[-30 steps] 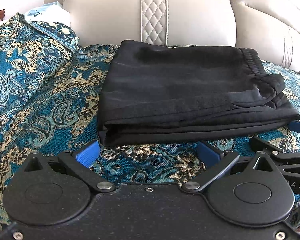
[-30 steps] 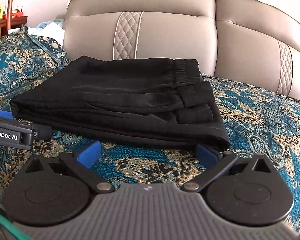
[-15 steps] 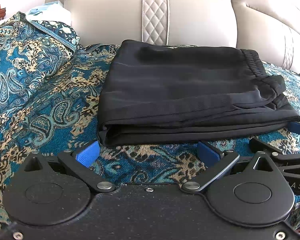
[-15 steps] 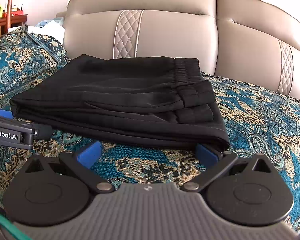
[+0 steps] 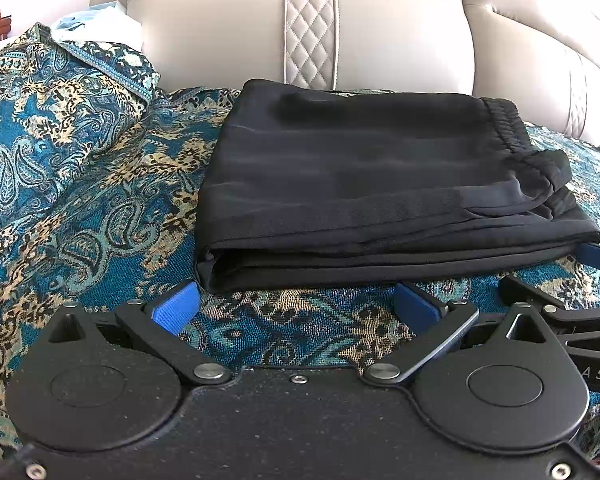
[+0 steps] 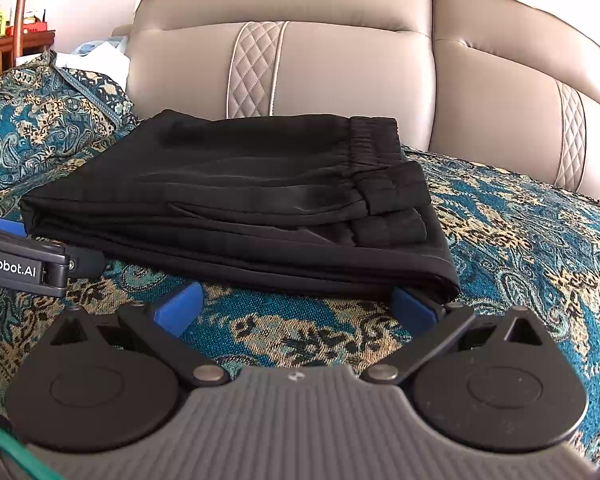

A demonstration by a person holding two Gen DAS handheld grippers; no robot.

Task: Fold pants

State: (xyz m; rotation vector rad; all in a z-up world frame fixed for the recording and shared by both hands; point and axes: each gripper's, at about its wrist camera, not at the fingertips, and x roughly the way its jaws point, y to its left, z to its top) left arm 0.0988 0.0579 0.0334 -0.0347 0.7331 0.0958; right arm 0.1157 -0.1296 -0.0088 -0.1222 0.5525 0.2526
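The left gripper [image 5: 296,306] and right gripper [image 6: 296,308] both stand wide and empty, just short of the near edge of the pants [image 5: 372,192]. The pants lie in a flat stack on the patterned cover [image 5: 84,184] before the sofa back [image 5: 308,36]. The folding looks done; a clean finish means drawing both grippers straight away without snagging that edge.

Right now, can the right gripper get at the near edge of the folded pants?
Probably yes. The right gripper stands open just short of the pants, with only bare bedspread between. Its right-hand finger already sits close under the near corner, and the left gripper is off to the side.
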